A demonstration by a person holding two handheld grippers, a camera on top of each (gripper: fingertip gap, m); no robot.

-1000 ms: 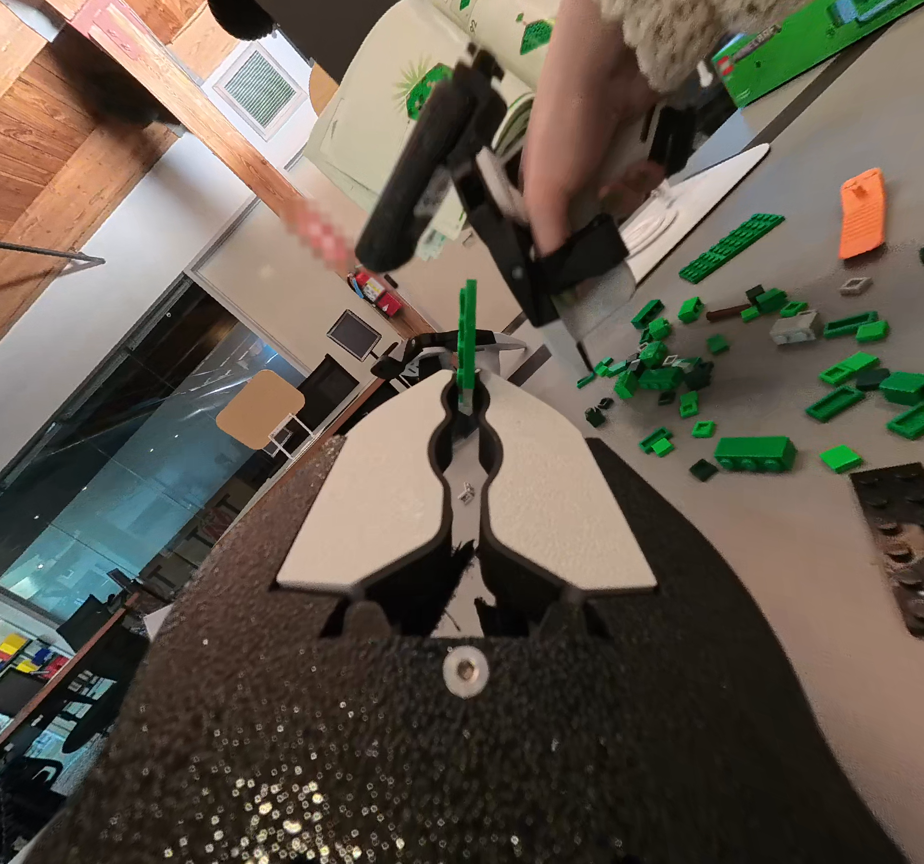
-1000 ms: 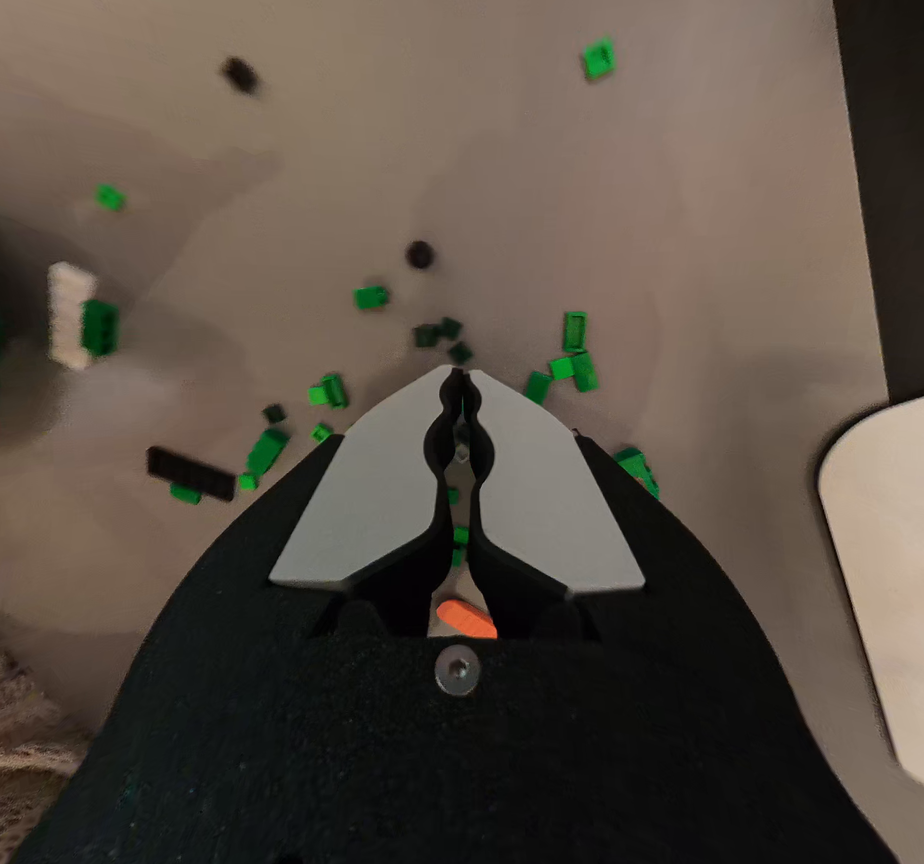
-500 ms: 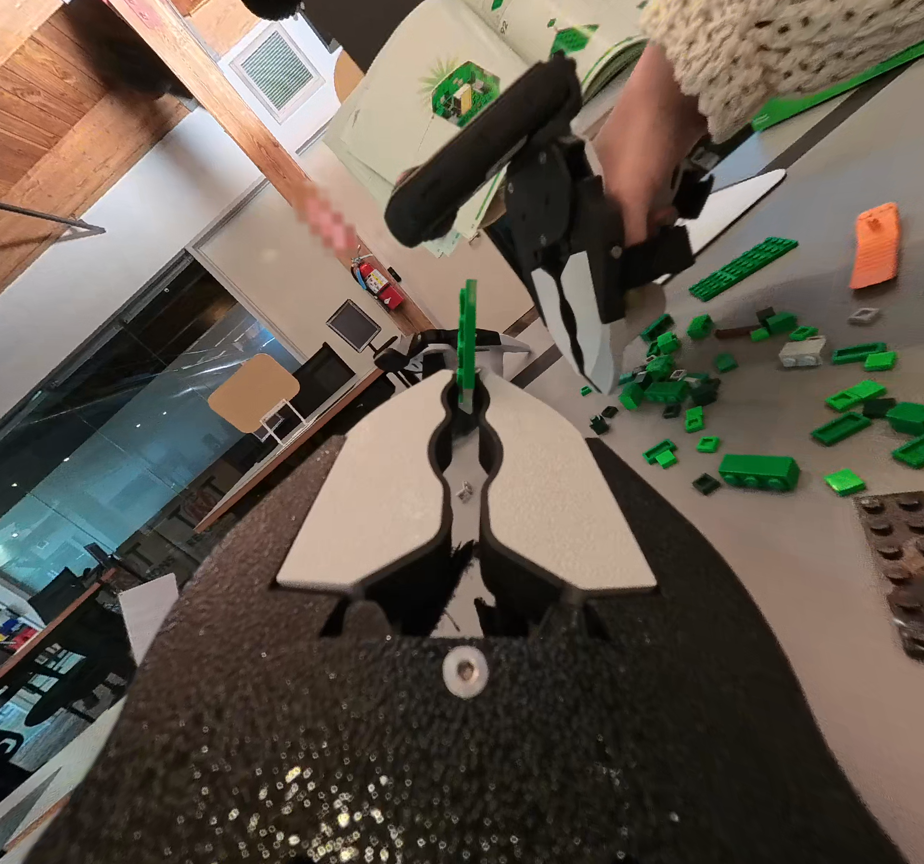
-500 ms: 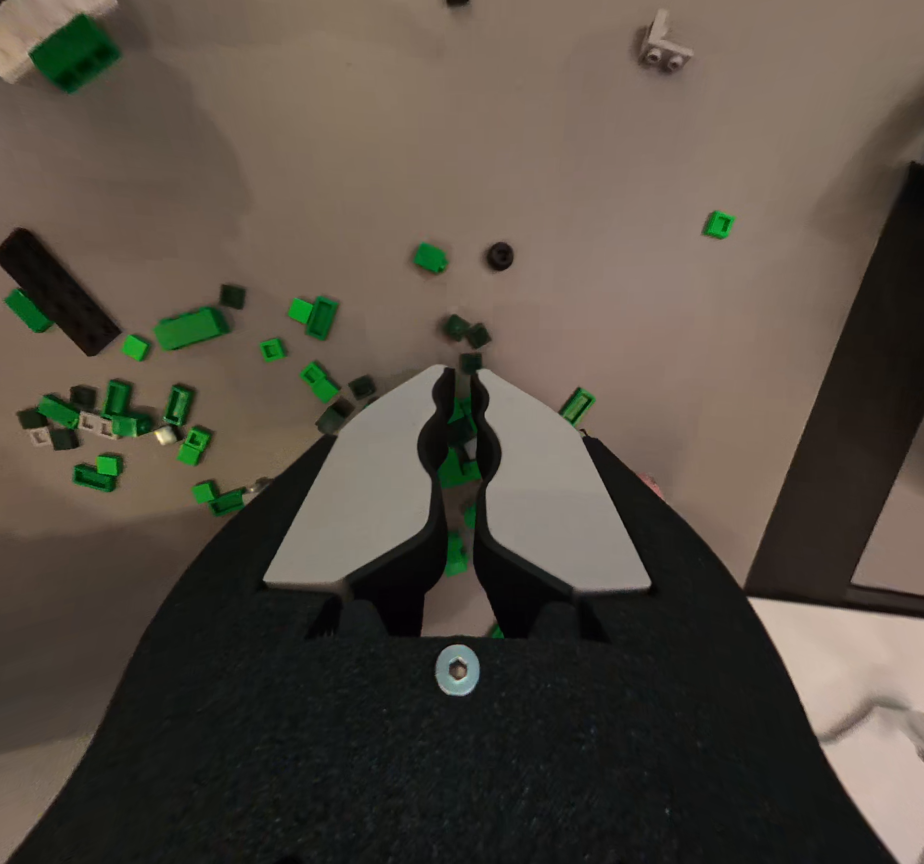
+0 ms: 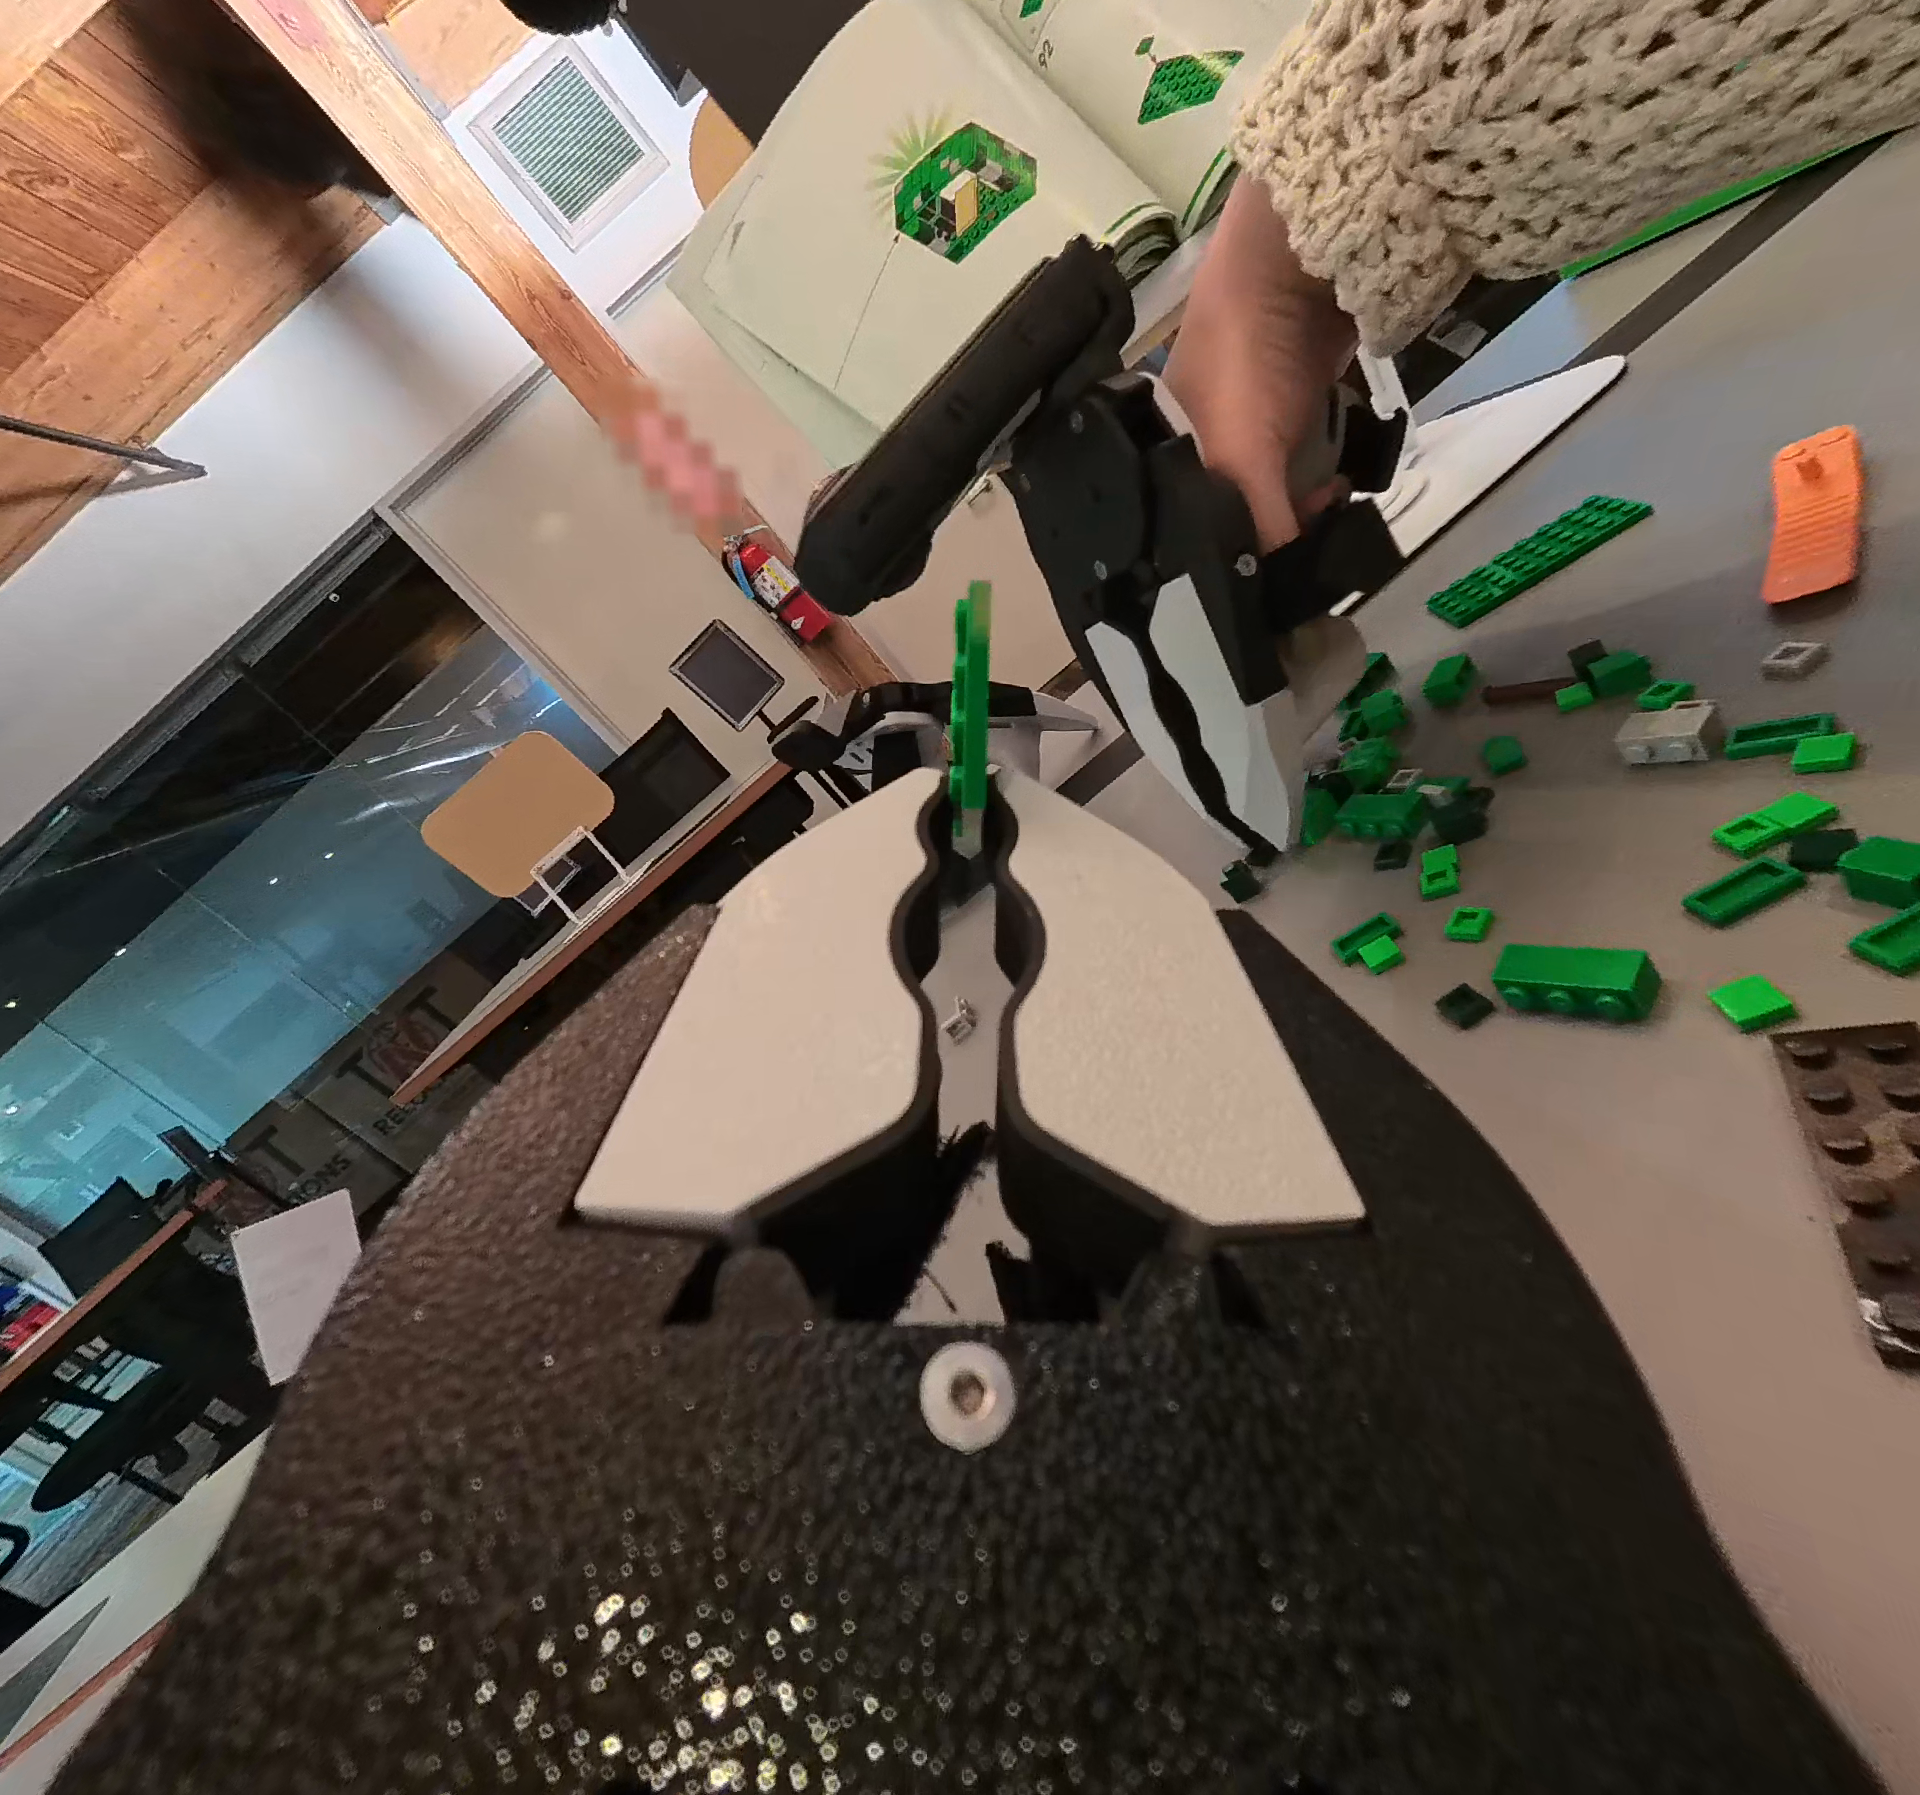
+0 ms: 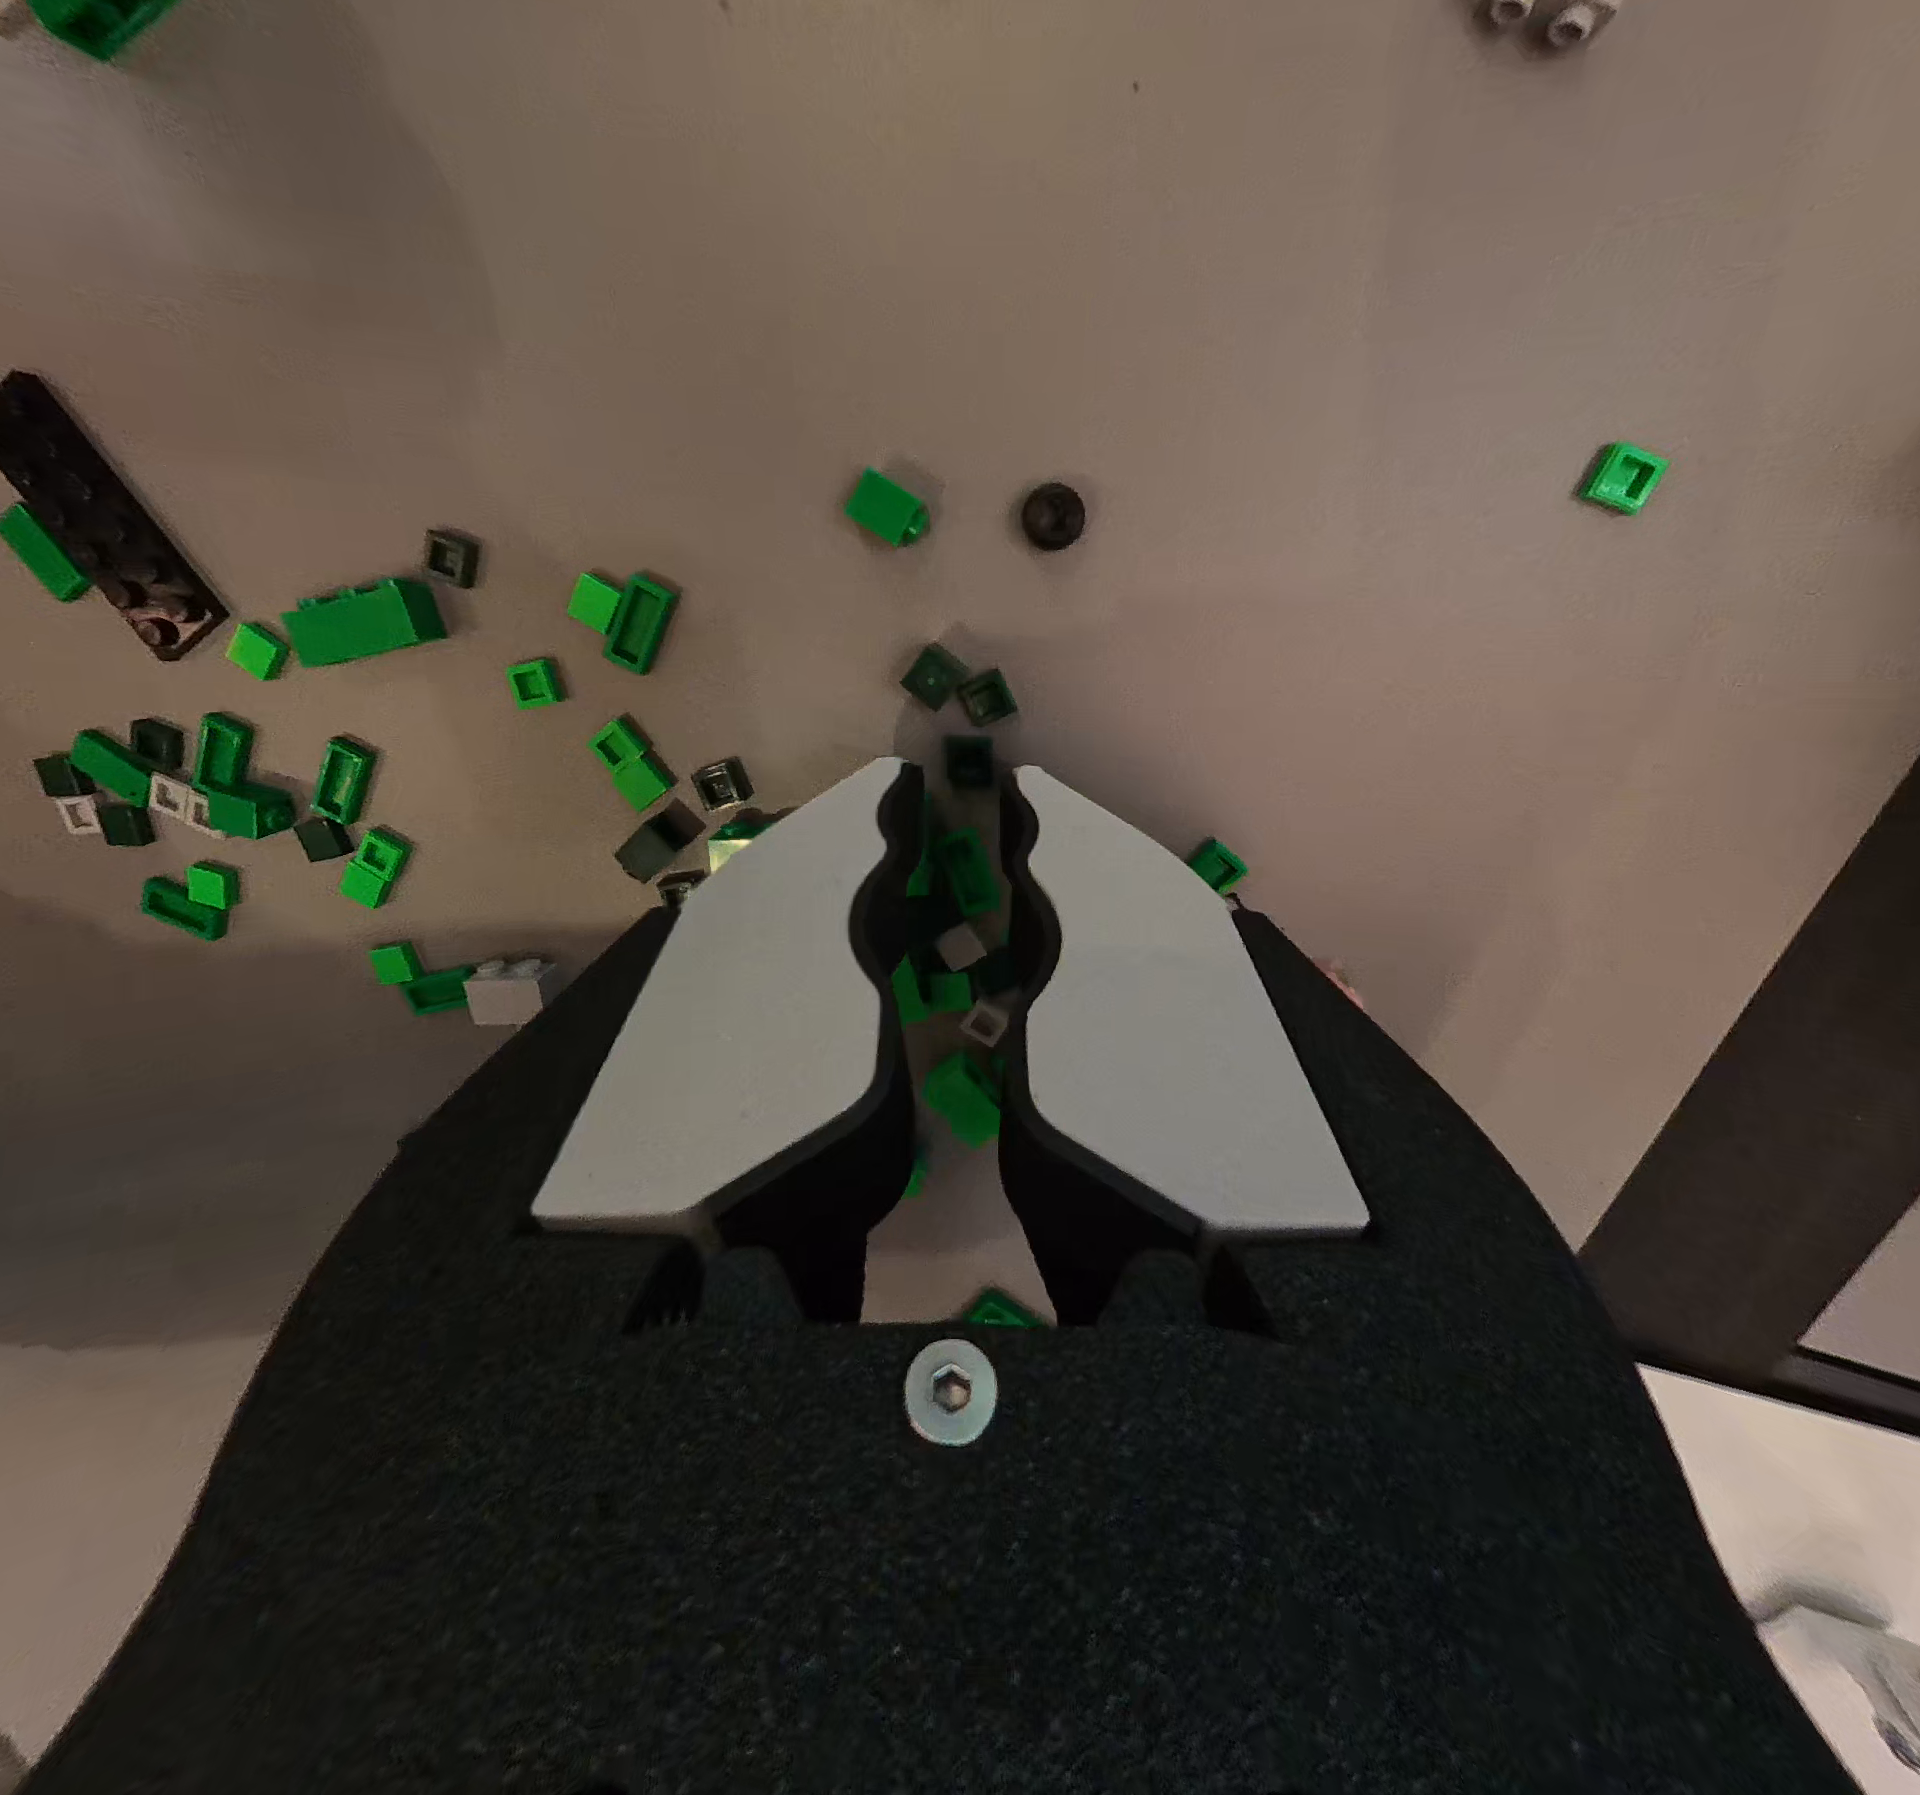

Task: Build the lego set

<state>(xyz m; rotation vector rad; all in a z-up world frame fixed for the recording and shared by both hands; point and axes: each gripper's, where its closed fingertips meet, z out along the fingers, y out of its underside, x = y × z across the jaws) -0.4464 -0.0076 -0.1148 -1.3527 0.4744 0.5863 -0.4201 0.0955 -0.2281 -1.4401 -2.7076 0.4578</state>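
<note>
Clearly the build is at an early stage: most pieces lie loose on the surface [image 6: 1143,239], and no assembled model shows in either view. The left tool [image 5: 971,810] is pressed onto a green plate [image 5: 971,696], held on edge above the surface. The right tool [image 6: 961,779] is spread slightly, tips down over a cluster of small green pieces [image 6: 951,924], pinching nothing yet. An open booklet [image 5: 935,187] stands behind. Judging by this, the picking and nearly all joining remain.
</note>
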